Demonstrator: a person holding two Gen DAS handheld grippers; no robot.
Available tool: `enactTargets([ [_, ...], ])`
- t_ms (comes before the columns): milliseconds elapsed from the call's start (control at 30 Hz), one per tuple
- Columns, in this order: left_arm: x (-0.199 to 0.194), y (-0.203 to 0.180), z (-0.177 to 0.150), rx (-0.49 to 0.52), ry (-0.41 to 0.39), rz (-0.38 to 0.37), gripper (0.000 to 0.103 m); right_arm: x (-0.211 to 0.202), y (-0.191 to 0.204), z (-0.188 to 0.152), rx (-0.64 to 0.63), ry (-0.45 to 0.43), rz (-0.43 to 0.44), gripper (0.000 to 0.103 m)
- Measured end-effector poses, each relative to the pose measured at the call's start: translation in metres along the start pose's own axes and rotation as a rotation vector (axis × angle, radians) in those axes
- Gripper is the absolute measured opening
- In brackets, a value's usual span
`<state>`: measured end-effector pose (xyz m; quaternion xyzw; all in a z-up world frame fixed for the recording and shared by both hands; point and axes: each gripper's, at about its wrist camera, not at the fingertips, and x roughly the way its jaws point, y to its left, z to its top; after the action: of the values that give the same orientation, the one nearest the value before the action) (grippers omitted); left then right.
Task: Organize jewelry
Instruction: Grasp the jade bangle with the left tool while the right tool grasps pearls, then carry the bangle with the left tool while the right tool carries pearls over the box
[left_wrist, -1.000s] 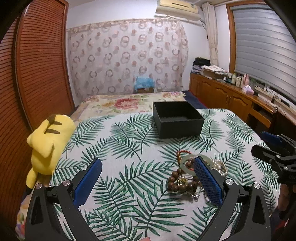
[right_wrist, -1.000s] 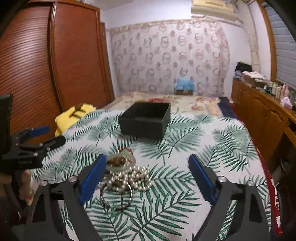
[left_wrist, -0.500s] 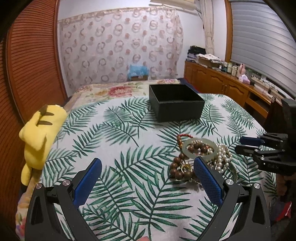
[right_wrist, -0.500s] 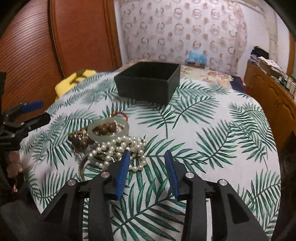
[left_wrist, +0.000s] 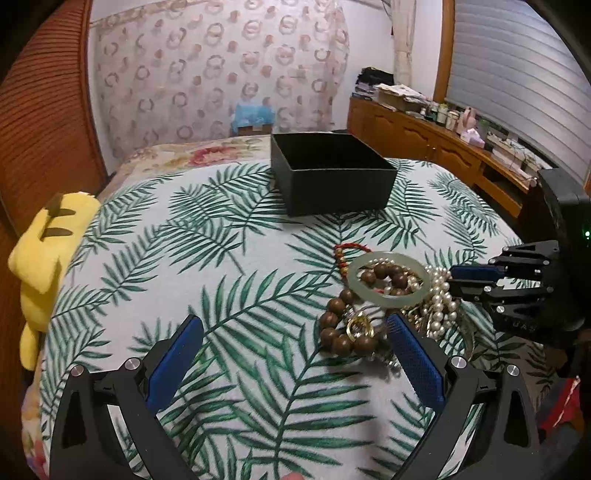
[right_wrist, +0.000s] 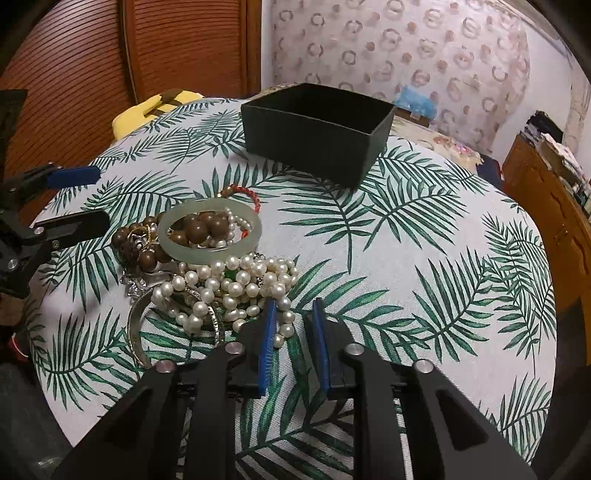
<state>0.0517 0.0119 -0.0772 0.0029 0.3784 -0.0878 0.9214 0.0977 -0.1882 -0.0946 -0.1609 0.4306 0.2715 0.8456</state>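
The right gripper (right_wrist: 291, 314) has narrowed from wide apart 1 second ago to nearly together, its blue pads on either side of a few beads at the near edge of the pearls (right_wrist: 236, 284); whether they pinch them I cannot tell. Both cameras have dropped and tilted down, so the jewelry looks larger and less of the ceiling shows. The left gripper (left_wrist: 291, 339) is as spread as before, holding nothing, its right pad beside the wooden beads (left_wrist: 340, 328).

The jewelry lies in 1 heap on the leaf-print cloth (right_wrist: 424, 229): pearls nearest in the right view, a metal bangle (right_wrist: 135, 328) to their left, then the wooden beads and a pale green bangle (right_wrist: 210, 230) resting on top, with a red cord (right_wrist: 243, 194) behind. Farther back, well apart from the heap, stands an open black box (right_wrist: 314, 129). A yellow plush (left_wrist: 44, 254) sits at the cloth's left edge. Beyond are a bed with floral cover (left_wrist: 192, 157), a ring-patterned curtain (left_wrist: 221, 77), slatted wooden doors (right_wrist: 110, 55) and a wooden sideboard (left_wrist: 424, 140) under a blind (left_wrist: 517, 81).
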Motion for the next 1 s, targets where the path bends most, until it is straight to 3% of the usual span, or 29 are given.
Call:
enactTargets([
  [167, 0.013, -0.004, 0.01, 0.025, 0.018, -0.049, 0.096, -0.005, -0.018, -0.006, 0.035, -0.021, -0.043, 0.008],
  [233, 0.019, -0.005, 0.015, 0.029, 0.034, -0.079, 0.089, -0.011, -0.025, -0.009, 0.051, -0.037, -0.056, 0.008],
  [400, 0.033, -0.011, 0.025, 0.037, 0.078, -0.145, 0.057, -0.031, -0.035, -0.006, 0.068, -0.105, -0.068, 0.008],
  [667, 0.058, -0.021, 0.036, 0.063, 0.153, -0.204, 0.017, -0.055, -0.034, 0.008, 0.05, -0.171, -0.078, 0.008],
  [1000, 0.075, -0.026, 0.046, 0.134, 0.21, -0.183, 0.015, -0.086, -0.033, 0.034, 0.028, -0.257, -0.085, 0.008],
])
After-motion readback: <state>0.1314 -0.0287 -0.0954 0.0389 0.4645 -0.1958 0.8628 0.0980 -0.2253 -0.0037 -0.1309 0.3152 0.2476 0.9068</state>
